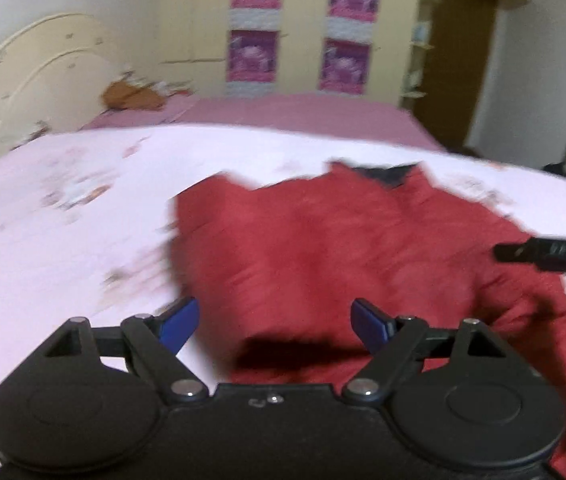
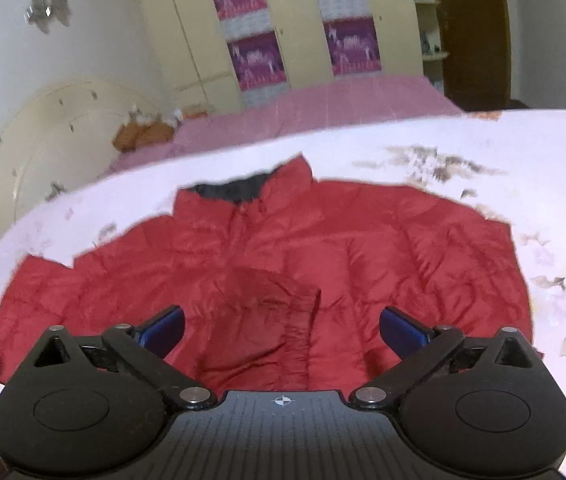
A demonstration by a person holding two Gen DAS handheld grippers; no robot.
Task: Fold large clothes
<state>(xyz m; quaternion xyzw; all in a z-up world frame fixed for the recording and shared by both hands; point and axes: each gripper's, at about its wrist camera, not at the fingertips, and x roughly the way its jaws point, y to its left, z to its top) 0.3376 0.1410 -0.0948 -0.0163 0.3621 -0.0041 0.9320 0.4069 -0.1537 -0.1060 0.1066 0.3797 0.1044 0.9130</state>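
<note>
Red jacket (image 2: 267,264) on the bed (image 2: 523,184), one sleeve (image 2: 267,320) folded across; left gripper (image 1: 273,320) and right gripper (image 2: 281,328) both spread, empty; most folding apparently remains.

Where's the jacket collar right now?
In the right wrist view the collar sits upper centre, at the far end of the red jacket spread on the floral sheet, pointing toward the pink bedspread. Both claws are open, well short of it.

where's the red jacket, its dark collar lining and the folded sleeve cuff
red jacket (image 2: 383,248), right wrist view, on its quilted chest panel
dark collar lining (image 2: 239,190), right wrist view, on the inner neck fabric
folded sleeve cuff (image 2: 303,320), right wrist view, on its gathered end
</note>
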